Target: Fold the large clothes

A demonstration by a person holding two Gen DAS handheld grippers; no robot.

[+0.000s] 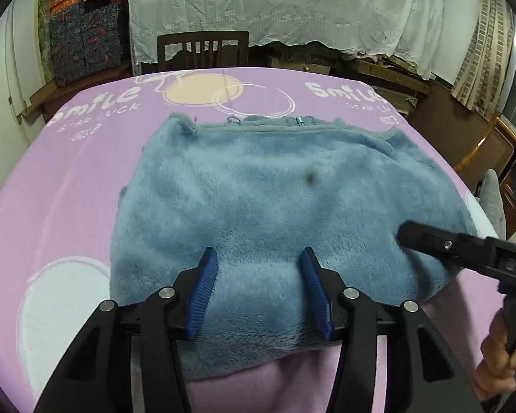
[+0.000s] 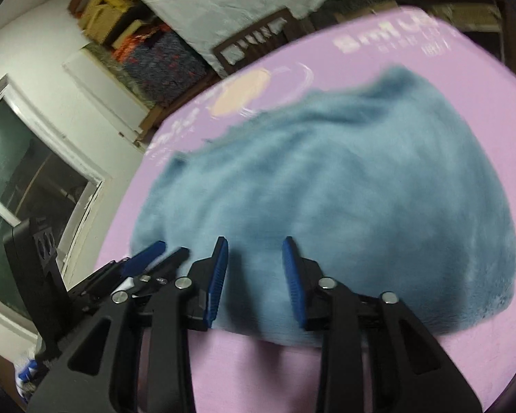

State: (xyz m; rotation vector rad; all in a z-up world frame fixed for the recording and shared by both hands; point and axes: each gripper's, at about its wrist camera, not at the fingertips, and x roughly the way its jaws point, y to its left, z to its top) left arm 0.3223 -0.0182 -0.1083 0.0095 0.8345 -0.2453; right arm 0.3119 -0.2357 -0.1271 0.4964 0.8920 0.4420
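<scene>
Fleece garment (image 1: pixel 258 206), blue-grey and folded, lies on the pink sheet (image 1: pixel 51 189) of my worktop, reaching its near edge. My left gripper (image 1: pixel 259 258) hangs above its near part, jaws partly apart, empty. My right gripper (image 2: pixel 254 251) likewise, narrower. Beyond stands a chair (image 1: pixel 203 48).

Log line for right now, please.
garment: blue fleece jacket folded on pink sheet | left tongs: open, empty | right tongs: open, empty

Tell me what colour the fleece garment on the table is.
The fleece garment is a plain dusty blue-grey, seen most sharply in the left wrist view.
</scene>
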